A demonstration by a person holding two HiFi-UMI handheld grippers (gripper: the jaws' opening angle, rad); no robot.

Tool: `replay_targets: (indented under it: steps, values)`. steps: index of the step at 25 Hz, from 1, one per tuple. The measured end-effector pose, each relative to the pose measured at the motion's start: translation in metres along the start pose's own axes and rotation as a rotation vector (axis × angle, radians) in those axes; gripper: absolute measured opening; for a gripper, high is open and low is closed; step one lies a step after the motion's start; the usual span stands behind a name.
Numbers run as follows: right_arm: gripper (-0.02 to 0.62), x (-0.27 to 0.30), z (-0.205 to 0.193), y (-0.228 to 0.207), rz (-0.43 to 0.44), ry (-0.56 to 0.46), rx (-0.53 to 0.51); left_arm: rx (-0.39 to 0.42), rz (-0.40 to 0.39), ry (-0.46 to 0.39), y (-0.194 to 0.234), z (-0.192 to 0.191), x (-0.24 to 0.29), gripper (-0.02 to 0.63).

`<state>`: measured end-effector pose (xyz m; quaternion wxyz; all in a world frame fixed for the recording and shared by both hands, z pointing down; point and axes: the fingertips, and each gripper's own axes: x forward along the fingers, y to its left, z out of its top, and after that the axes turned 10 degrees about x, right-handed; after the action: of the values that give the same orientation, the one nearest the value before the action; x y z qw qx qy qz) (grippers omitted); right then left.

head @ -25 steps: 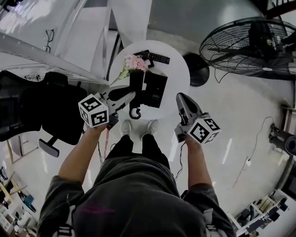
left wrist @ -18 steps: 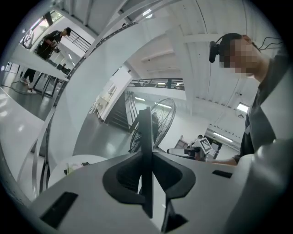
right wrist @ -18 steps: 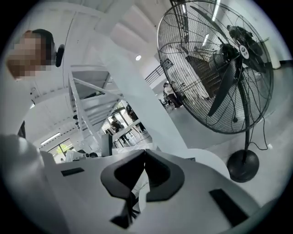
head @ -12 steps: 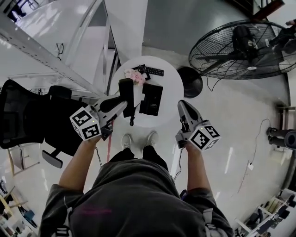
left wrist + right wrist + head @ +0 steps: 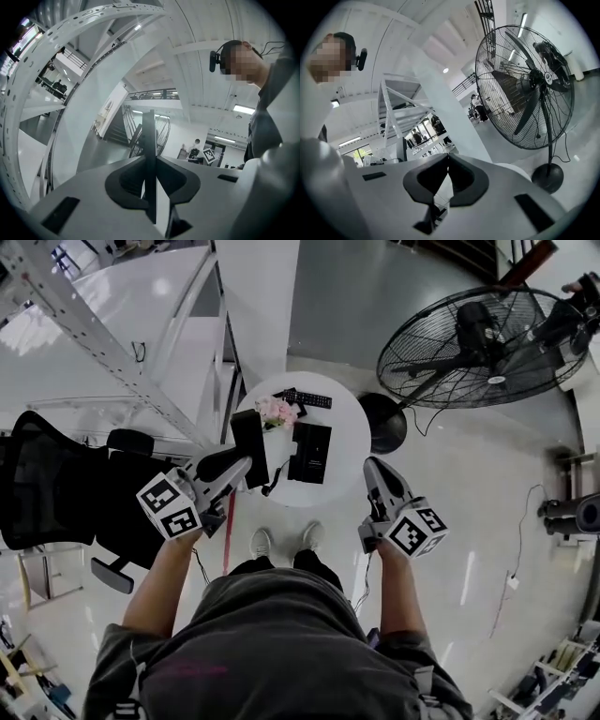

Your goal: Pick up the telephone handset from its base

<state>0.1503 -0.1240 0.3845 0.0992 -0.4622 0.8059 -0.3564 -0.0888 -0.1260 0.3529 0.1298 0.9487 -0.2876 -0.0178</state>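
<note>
Above round table (image 5: pixel 351 439), flat black handset (image 5: pixel 248 435)

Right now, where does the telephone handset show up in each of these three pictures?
Head view: telephone handset left of centre, over the round white table's left edge.
Left gripper view: centre, an edge-on dark bar clamped between the jaws.
Right gripper view: not in it.
Shared landmark: the big floor fan, behind the handset, and at right.

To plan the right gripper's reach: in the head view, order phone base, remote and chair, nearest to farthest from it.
1. Phone base, on the table, just left of the right gripper.
2. Remote, at the table's far edge.
3. Chair, far left, on the floor.
</note>
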Motion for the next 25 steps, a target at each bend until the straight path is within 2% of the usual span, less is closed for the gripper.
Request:
replay_targets:
  steps: [11,25]
  values:
    - [0.015,-0.013,0.003,0.020,-0.003,-0.033,-0.018,0.033,0.003,-0.052,-0.008,0.022,-0.026,0.078]
    - [0.015,-0.016,0.007,0.017,-0.008,-0.034,-0.014,0.012,0.034,-0.062,0.002,0.017,-0.028,0.078]
